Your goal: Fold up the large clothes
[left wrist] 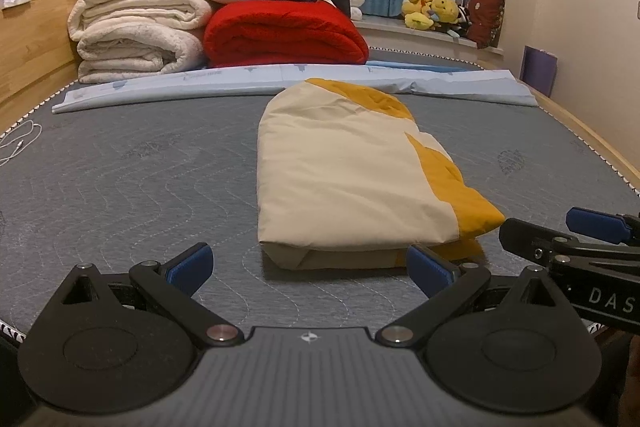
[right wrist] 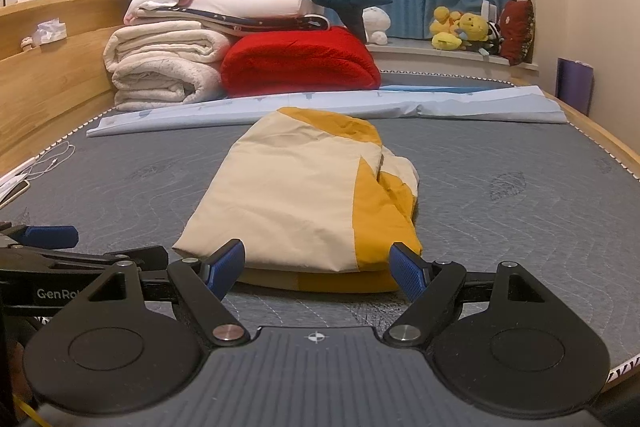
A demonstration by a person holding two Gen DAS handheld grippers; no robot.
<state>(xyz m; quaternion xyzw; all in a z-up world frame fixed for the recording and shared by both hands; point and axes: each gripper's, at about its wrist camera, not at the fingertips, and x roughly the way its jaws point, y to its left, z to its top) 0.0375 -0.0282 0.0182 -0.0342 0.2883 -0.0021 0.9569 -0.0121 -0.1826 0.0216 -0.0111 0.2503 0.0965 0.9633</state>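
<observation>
Folded garment (left wrist: 344, 171) lies lengthwise away from both wide-open, empty grippers, left gripper (left wrist: 310, 265) and right gripper (right wrist: 318, 269).

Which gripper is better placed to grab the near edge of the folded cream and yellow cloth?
Probably right: the right gripper is open with the cloth's near edge between its fingers. The left gripper, also open, faces mostly bare mattress.

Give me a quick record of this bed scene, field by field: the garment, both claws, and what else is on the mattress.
garment: cream and yellow garment, folded into a long bundle on the grey mattress
left claw: open, empty, just short of the bundle's near edge
right claw: open, empty, at the same near edge
behind garment: light blue sheet lying across the bed
far corner: red blanket beside stacked white blankets
</observation>
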